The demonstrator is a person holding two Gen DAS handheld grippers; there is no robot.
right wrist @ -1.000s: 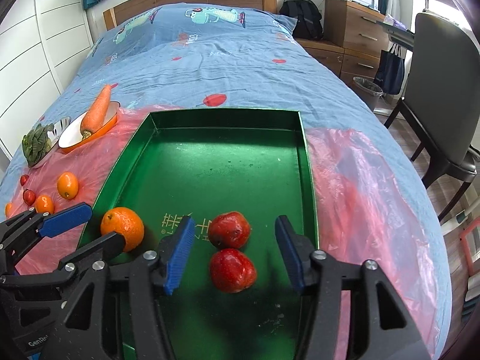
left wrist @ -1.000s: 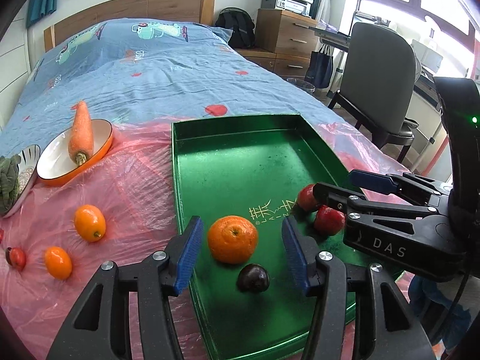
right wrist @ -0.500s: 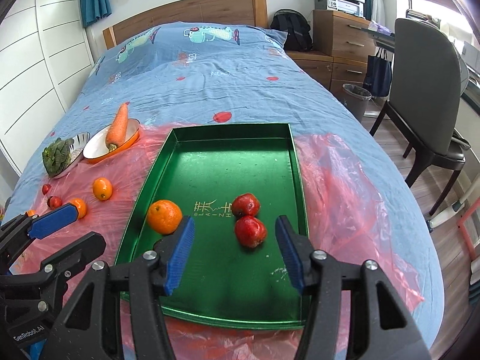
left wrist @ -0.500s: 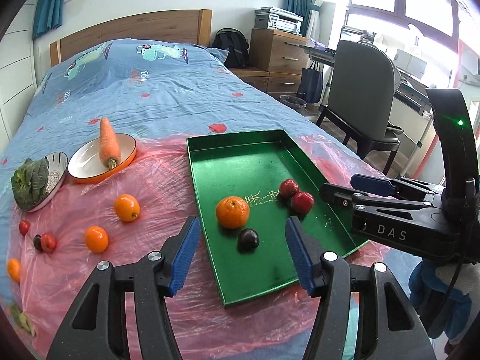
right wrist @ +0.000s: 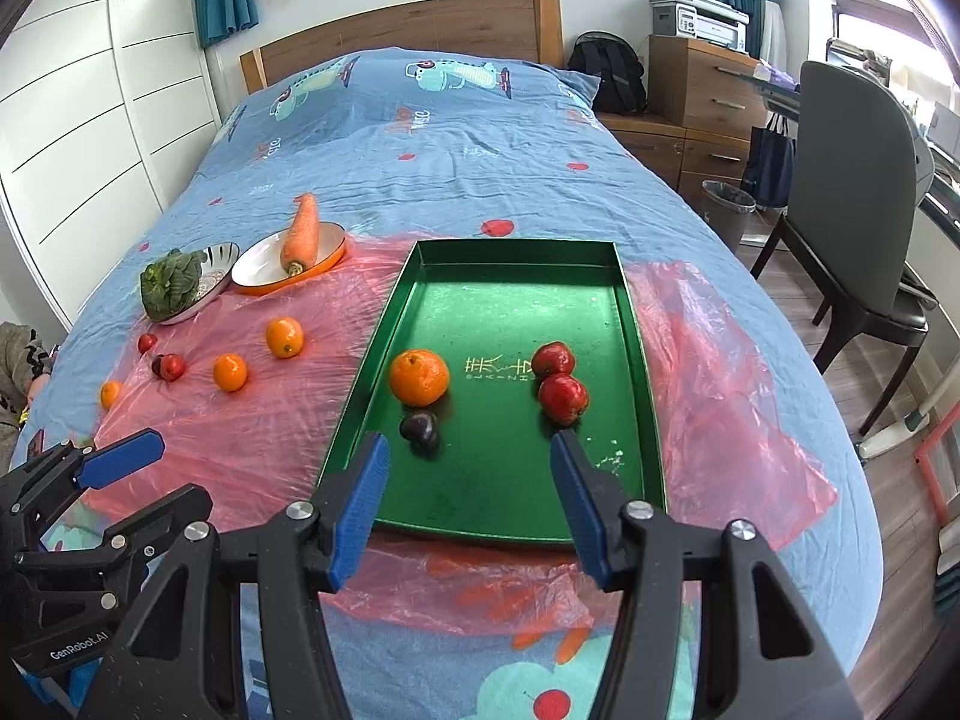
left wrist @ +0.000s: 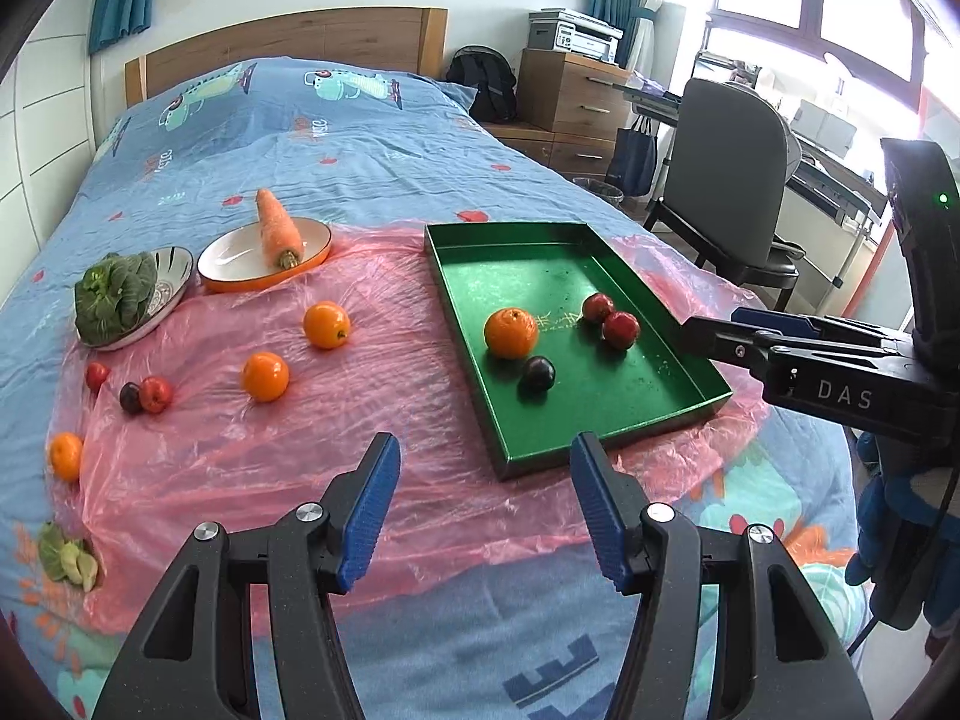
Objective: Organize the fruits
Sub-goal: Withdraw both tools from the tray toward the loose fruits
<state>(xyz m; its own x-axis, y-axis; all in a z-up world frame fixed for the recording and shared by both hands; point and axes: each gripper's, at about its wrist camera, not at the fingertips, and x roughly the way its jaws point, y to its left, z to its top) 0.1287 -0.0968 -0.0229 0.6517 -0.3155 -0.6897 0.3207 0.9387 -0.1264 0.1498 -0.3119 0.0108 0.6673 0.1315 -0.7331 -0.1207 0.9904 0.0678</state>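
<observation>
A green tray (left wrist: 702, 396) (right wrist: 633, 324) lies on pink plastic sheet on the bed. In it sit a large orange (left wrist: 510, 332) (right wrist: 419, 377), a dark plum (left wrist: 538, 373) (right wrist: 420, 427) and two red apples (left wrist: 621, 329) (right wrist: 563, 398). Loose on the sheet to the left are two oranges (left wrist: 264, 376) (right wrist: 230, 372), a third small one (left wrist: 65, 456), small red fruits (left wrist: 155, 393) (right wrist: 171, 366). My left gripper (left wrist: 483, 507) hangs open and empty, short of the tray's near corner. My right gripper (right wrist: 468, 504) is open and empty over the tray's near edge.
An orange-rimmed bowl (left wrist: 228, 258) holds a carrot (left wrist: 277, 228); a striped bowl (left wrist: 165, 294) holds leafy greens (left wrist: 114, 300). A grey chair (right wrist: 858, 228), drawers (right wrist: 696, 84) and a bin (right wrist: 728, 204) stand right of the bed. A leaf scrap (left wrist: 66, 558) lies near left.
Both grippers have pulled back and up from the tray, leaving the orange, plum and apples in it. The left jaws stand a little wider than a second ago.
</observation>
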